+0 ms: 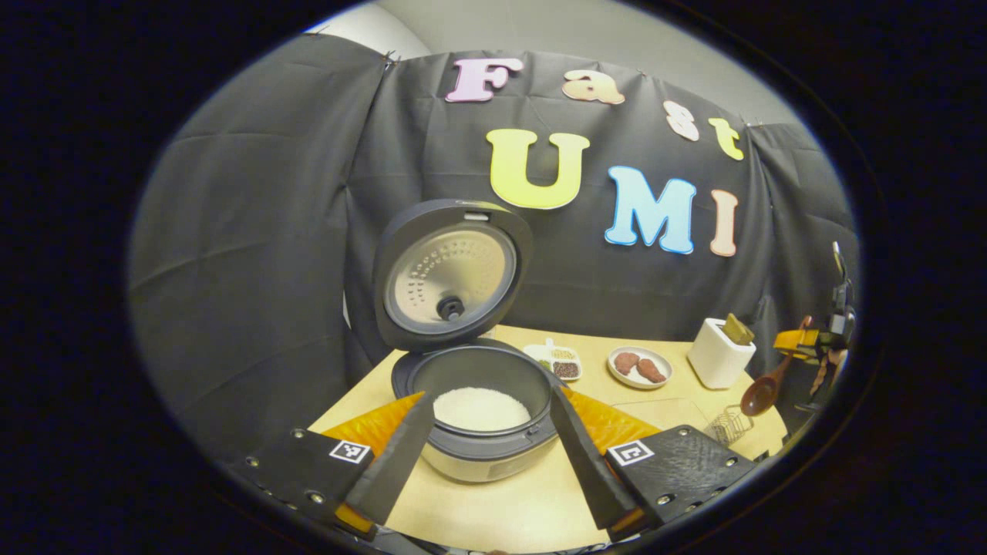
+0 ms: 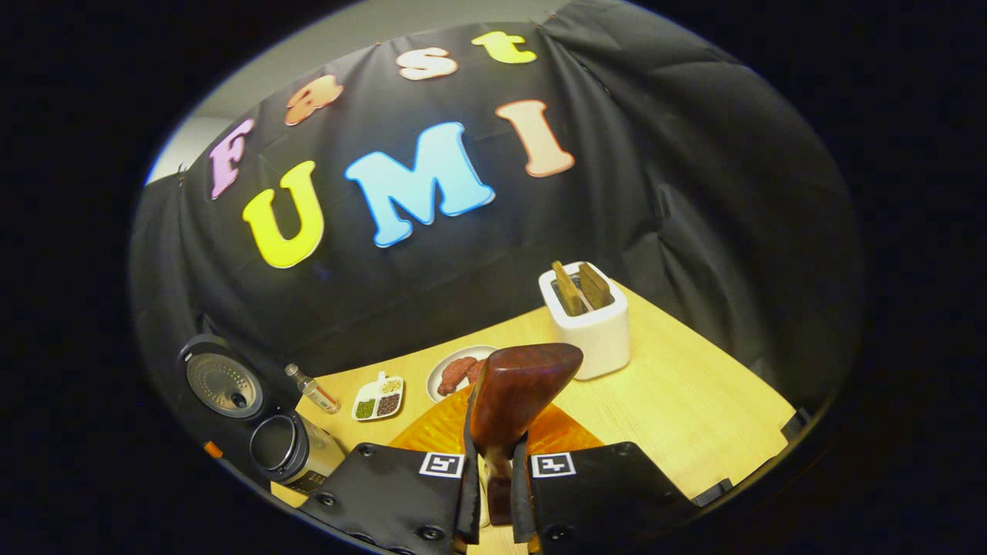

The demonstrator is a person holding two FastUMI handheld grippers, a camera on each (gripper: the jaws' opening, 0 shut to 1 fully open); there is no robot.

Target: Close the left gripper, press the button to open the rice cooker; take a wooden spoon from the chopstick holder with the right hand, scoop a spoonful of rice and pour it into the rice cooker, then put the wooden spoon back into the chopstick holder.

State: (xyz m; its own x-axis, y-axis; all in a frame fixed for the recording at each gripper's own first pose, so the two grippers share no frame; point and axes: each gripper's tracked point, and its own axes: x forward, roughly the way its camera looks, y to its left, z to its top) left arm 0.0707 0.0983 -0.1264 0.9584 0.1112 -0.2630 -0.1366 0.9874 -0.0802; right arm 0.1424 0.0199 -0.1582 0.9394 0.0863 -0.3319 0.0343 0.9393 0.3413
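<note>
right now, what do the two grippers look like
Both the left gripper and the right gripper have flat black finger mounts with round screws, each bearing a square black-and-white marker, and translucent orange plastic behind the two long, slim fingers.

Wooden spoon (image 2: 513, 401) handle hidden between fingers (image 2: 469, 493)

Glossy dark reddish wooden spoon (image 2: 513, 401) at lower centre of the right gripper view, pale matt wood-grain tabletop (image 2: 678, 408), dark matt plastic rice cooker (image 1: 470, 385) with perforated brushed-metal inner lid, smooth white toaster (image 2: 590, 324), matt creased black cloth wall (image 1: 254, 254)
</note>
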